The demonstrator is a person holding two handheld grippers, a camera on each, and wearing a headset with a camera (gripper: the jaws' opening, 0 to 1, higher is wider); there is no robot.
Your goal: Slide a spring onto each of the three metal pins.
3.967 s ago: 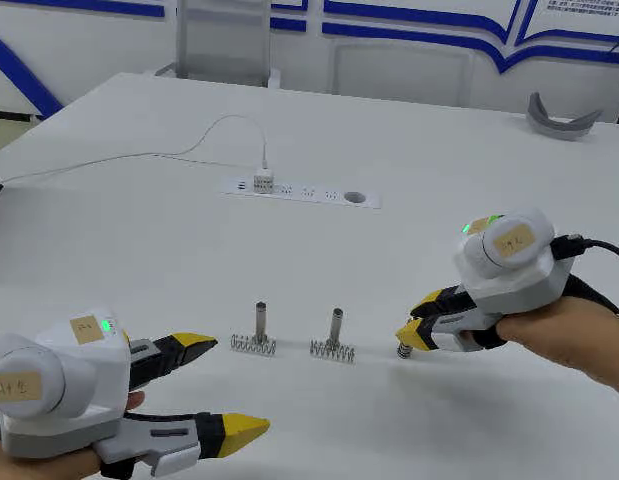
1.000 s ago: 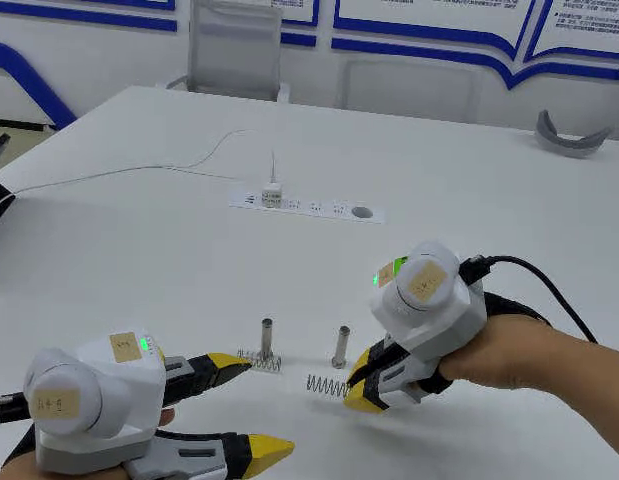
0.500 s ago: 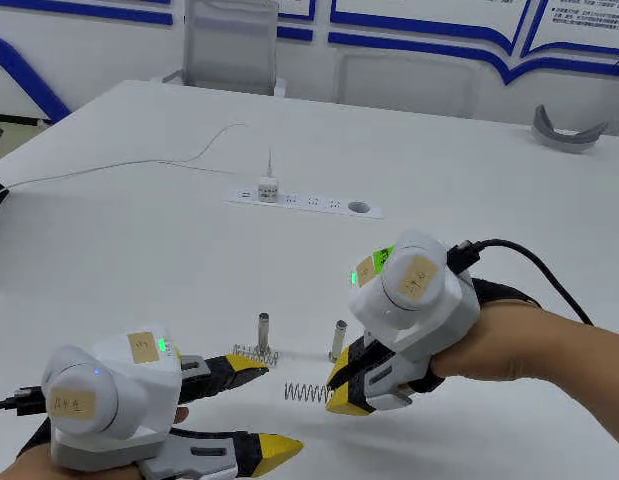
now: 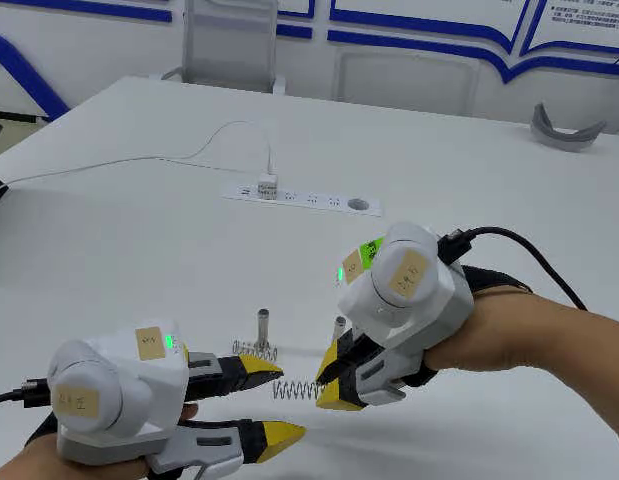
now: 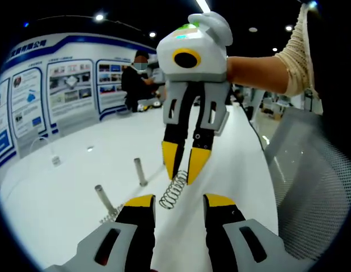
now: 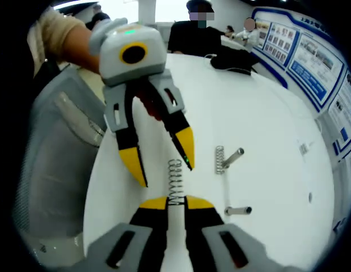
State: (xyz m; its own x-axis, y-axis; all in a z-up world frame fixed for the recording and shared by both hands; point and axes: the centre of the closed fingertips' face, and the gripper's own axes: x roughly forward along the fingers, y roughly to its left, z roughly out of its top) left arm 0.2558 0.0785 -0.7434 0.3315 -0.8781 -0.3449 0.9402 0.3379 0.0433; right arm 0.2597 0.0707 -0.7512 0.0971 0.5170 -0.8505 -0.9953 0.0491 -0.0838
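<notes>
The white table (image 4: 139, 250) spreads wide and bare on every side of the work, its far edge meeting a grey chair (image 4: 229, 40) and its near edge out of view. A white power strip (image 4: 304, 198) lies flat beyond the work, well apart from it, with a thin cable (image 4: 139, 160) trailing off to the left. The right gripper (image 4: 329, 385) is clamped on one end of a coil spring (image 4: 294, 390) and holds it level just above the tabletop. The left gripper (image 4: 284, 400) faces it with its jaws spread and nothing between its pads. The free end of the spring reaches the mouth of that gap, and contact there cannot be told. Open table lies in front of both grippers. Two metal pins stand upright just behind the held spring: the left pin (image 4: 262, 325) and the right pin (image 4: 339, 327), the latter partly hidden by the right gripper. A second spring (image 4: 251, 349) lies on its side at the foot of the left pin. The held spring is thin bright wire, evenly coiled and straight, about as long as a pin is tall.
</notes>
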